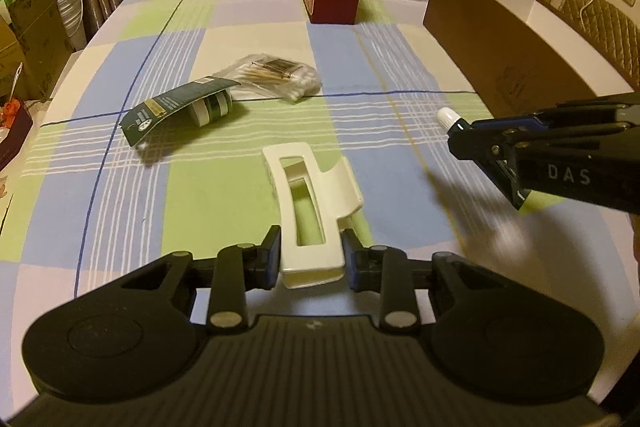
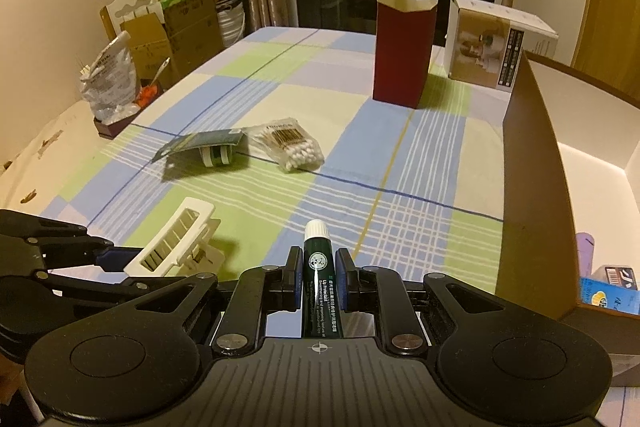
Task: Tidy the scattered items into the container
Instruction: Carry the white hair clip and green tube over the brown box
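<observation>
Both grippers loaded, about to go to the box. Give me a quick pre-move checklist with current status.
1. Right gripper shut on the tube: ok, pads on both sides, cap forward.
2. Left gripper shut on the hair clip: ok, though it is held only at its near end.
3. Clip lifted off the tablecloth: ok, shadow beneath it in the right wrist view.
4. Box open on top: ok, white inside visible.
5. Room inside the box: cannot tell, only a blue packet in a corner shows.
6. Table finished: not ok, cotton swabs and tape card remain.
</observation>
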Tool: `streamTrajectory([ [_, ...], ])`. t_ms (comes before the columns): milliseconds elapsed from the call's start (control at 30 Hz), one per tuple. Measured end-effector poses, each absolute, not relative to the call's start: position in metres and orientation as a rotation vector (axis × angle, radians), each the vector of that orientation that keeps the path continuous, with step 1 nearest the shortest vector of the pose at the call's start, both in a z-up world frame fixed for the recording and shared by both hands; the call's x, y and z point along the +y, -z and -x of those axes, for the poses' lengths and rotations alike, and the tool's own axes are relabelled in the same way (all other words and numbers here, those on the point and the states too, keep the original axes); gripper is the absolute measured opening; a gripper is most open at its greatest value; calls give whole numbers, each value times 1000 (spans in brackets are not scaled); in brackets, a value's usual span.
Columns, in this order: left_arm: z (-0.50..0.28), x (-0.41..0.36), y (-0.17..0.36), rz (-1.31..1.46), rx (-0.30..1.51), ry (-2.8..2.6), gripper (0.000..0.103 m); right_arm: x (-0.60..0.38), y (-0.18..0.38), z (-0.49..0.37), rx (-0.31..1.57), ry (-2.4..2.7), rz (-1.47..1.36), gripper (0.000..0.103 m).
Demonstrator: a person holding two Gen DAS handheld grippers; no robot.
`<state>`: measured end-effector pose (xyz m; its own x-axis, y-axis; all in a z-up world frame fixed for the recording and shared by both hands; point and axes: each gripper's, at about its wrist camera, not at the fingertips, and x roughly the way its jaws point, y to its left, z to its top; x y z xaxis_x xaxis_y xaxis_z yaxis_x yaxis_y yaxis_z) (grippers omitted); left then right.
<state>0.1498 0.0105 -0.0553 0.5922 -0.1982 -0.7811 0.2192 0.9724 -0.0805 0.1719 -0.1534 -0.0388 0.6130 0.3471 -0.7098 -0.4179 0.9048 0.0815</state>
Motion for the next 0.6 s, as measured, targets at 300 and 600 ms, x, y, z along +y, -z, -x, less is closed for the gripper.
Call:
streamTrajectory([
  [300, -136, 6, 30, -36, 876, 244, 26, -162, 12, -158, 753, -426, 95, 19],
  [600, -120, -4, -5, -42, 837, 258, 26, -184, -19, -137, 696, -388, 78, 19],
])
